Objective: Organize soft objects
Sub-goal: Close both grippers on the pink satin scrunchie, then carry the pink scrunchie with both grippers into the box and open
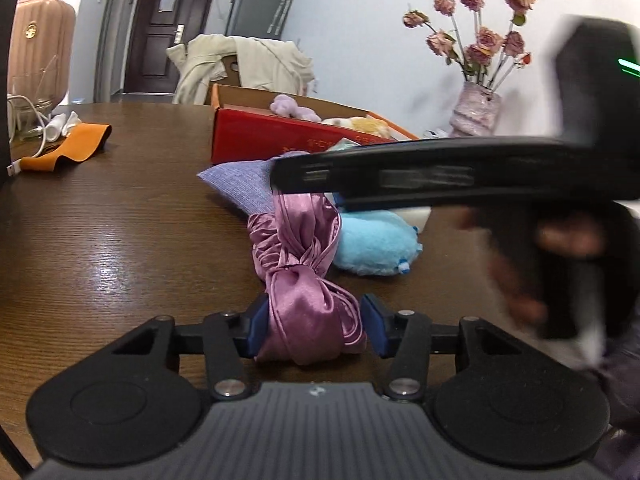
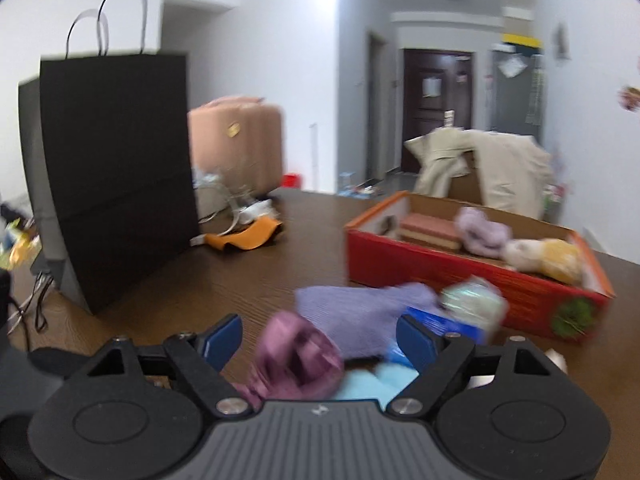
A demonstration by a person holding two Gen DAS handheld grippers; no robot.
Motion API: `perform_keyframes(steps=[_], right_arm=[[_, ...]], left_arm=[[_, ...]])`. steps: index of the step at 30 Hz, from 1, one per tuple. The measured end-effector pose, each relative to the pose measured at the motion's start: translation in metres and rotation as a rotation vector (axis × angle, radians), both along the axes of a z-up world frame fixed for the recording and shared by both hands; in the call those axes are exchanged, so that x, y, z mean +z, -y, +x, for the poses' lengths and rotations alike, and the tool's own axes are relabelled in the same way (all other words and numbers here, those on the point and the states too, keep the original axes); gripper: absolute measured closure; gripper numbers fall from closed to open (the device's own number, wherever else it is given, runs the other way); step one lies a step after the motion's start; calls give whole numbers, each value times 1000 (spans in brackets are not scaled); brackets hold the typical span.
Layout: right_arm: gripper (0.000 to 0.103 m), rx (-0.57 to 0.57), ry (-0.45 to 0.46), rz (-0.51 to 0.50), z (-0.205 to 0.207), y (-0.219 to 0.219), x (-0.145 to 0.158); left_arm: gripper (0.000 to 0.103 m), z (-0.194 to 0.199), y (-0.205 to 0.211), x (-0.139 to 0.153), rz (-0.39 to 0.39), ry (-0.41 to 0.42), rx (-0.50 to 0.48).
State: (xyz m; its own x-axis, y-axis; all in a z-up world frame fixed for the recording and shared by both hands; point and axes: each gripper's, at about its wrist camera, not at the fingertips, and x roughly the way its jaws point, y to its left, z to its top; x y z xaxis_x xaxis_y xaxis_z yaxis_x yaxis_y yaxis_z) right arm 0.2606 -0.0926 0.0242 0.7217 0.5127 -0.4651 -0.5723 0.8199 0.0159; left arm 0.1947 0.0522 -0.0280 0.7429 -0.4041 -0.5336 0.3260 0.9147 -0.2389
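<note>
**Q:** Grippers: how does each stand, taking the red box [image 1: 280,136] as the landmark?

**A:** Left gripper [image 1: 314,326], well in front of the box, has its blue pads [image 1: 256,326] around the knotted end of a pink satin scarf [image 1: 304,280]. One pad presses the cloth; the other shows a slight gap, so a firm clamp cannot be confirmed. Right gripper [image 2: 320,338] has its fingers spread, with nothing between the pads; the left wrist view shows it as a blurred black bar crossing just in front of the box.

**Q:** Where do the soft objects lie?

**A:** The scarf runs from the left gripper toward the box, its far part bunched. A lilac cloth [image 1: 236,186] lies flat on the wooden table [image 1: 120,240] directly before the box front. A light blue plush [image 1: 374,244] sits beside the scarf, on the side of the box nearer the flower vase [image 1: 474,110]. Inside the box rest a purple plush [image 2: 482,230] and a yellow and cream plush [image 2: 548,258].

**Q:** And other items?

**A:** An orange cloth [image 1: 68,146] lies well to the box's other side, near a black paper bag [image 2: 116,168]. A beige coat [image 1: 240,66] hangs behind the box.
</note>
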Motion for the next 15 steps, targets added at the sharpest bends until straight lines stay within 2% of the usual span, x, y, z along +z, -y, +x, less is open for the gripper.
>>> perform_keyframes(steps=[2, 3, 4, 5, 6, 8, 9, 11, 15], right_arm=[[31, 26, -59, -1, 17, -14, -9], [39, 39, -95, 2, 24, -18, -14], [52, 48, -131, 0, 29, -21, -19], [58, 51, -162, -8, 31, -23, -23], [67, 51, -174, -10, 30, -23, -26], [76, 50, -173, 7, 20, -16, -27], [79, 35, -177, 15, 14, -11, -27], [79, -5, -171, 31, 0, -1, -28], [79, -52, -188, 81, -20, 20, -35]], left_arm=[[53, -3, -6, -1, -4, 6, -16], [53, -3, -9, -1, -4, 5, -12], [52, -3, -12, -1, -2, 5, -6], [51, -3, -17, 0, -2, 7, -1], [48, -4, -22, 0, -5, 9, 11], [47, -5, -33, 0, -18, 6, 41], [47, -5, -38, -1, -26, 4, 57], [47, -2, -48, -3, -60, -10, 90], [53, 5, -55, -2, -131, -20, 96]])
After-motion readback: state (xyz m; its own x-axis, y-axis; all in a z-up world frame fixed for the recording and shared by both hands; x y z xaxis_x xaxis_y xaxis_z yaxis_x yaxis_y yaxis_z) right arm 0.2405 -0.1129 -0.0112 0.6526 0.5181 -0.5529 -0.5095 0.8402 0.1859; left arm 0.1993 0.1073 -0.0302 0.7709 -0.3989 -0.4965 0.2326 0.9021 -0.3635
